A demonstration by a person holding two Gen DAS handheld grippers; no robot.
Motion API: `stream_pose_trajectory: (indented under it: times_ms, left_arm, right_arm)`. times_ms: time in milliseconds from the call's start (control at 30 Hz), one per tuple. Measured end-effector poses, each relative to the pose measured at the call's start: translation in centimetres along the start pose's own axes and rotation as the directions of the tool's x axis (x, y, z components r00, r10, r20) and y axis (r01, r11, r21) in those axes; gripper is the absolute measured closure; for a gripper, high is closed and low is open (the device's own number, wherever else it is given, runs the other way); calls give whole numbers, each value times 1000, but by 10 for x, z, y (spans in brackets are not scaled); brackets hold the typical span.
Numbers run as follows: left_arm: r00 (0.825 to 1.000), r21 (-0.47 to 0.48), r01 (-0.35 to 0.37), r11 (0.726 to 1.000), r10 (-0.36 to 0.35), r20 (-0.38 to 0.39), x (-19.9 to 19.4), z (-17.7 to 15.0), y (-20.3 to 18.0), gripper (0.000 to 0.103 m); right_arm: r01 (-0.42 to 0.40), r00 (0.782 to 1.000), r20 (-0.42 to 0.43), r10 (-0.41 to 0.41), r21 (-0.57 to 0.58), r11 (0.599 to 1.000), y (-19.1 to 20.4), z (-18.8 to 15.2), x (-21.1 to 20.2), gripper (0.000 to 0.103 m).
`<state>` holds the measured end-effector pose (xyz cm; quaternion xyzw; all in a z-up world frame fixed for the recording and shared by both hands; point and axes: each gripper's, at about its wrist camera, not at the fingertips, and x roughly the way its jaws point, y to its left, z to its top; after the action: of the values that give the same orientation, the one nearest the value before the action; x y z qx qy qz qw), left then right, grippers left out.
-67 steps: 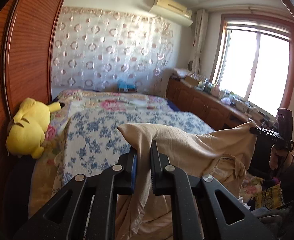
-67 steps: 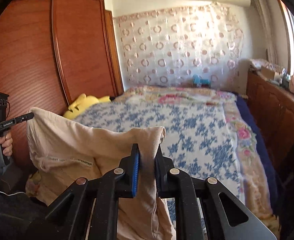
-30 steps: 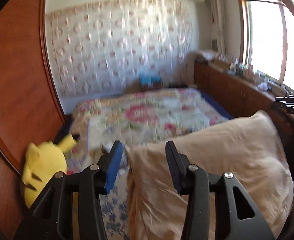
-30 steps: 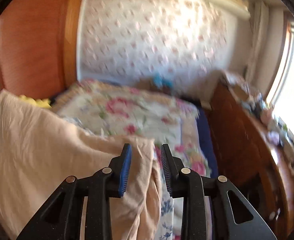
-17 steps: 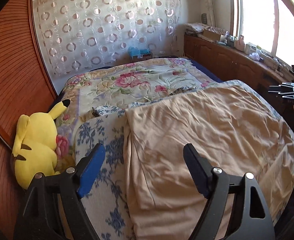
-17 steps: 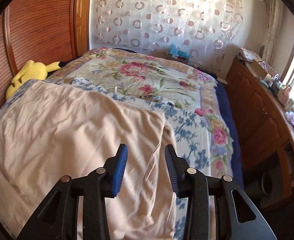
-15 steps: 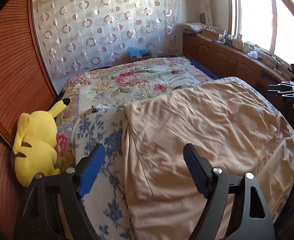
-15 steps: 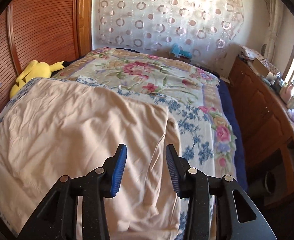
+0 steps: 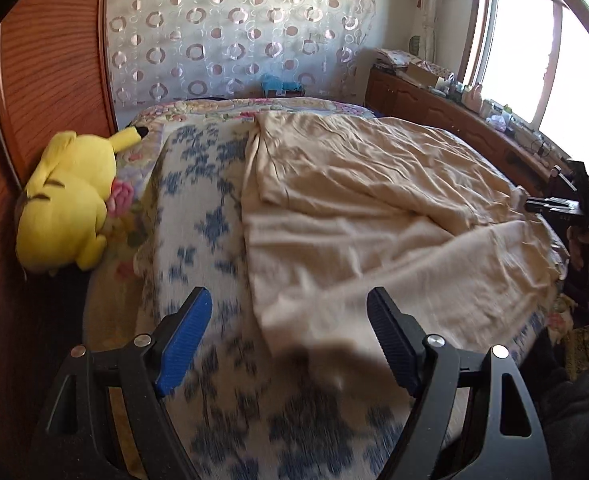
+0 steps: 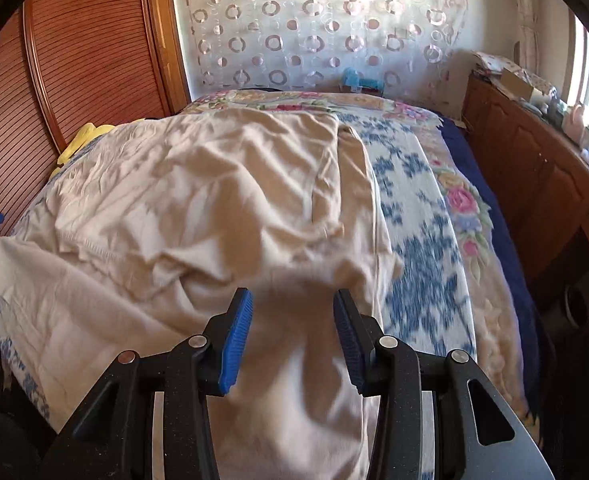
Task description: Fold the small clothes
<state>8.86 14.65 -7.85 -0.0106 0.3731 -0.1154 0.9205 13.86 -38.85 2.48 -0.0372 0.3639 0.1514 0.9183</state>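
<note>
A beige garment [image 9: 374, 208] lies spread and wrinkled on the bed's blue-flowered blanket [image 9: 198, 208]. Part of it is doubled over on itself. My left gripper [image 9: 288, 304] hangs open and wide just above its near left corner, pads clear of the cloth. In the right wrist view the same garment [image 10: 214, 200] fills the middle. My right gripper [image 10: 292, 300] stands open low over its near right part, with cloth below the gap and nothing pinched. The right gripper [image 9: 534, 205] also shows at the far right of the left wrist view, held by a hand.
A yellow plush toy [image 9: 66, 200] lies at the bed's left edge against a wooden wardrobe [image 9: 34, 80]. A wooden cabinet [image 10: 534, 168] with several small items runs under the window on the right. A flowered quilt [image 10: 294, 100] covers the far end of the bed.
Both grippers opened and let go of the garment, then sank toward the bed. The garment dropped from hanging between them to lying spread on the blanket.
</note>
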Motion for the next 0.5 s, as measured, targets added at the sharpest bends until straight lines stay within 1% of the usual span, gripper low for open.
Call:
stream_pose_trajectory:
  times_ms: [67, 167, 233, 300, 367, 400, 467, 500]
  left_arm:
    - [1000, -12, 8, 1000, -8, 1, -8, -11, -2, 23]
    - [1000, -22, 23, 1000, -23, -8, -10, -21, -3, 31]
    - [999, -24, 34, 999, -34, -23, -5, -25, -6, 43]
    - [999, -25, 32, 999, -33, -36, 1, -27, -10, 49]
    - [999, -23, 23, 999, -24, -48, 6, -29, -10, 54]
    - [999, -21, 18, 1000, -19, -50, 9, -29, -11, 57]
    - [999, -21, 21, 1000, -21, -46, 12, -26, -15, 72]
    - [999, -19, 19, 1000, -20, -40, 11, -25, -17, 87]
  right_arm:
    - [5, 1000, -15, -5, -1, 1000, -2, -8, 0, 59]
    - [29, 999, -30, -29, -8, 1000, -5, -8, 5, 59]
    - [26, 1000, -18, -26, 8, 1000, -6, -5, 3, 59]
    - [30, 1000, -9, -30, 13, 999, -5, -9, 5, 59]
    - [41, 999, 2, -41, -4, 999, -2, -10, 5, 54]
    - [49, 999, 5, -48, -17, 999, 3, -12, 6, 53]
    - [73, 997, 13, -73, -37, 997, 11, -14, 10, 52]
    - [76, 997, 18, -75, -34, 997, 10, -14, 9, 52]
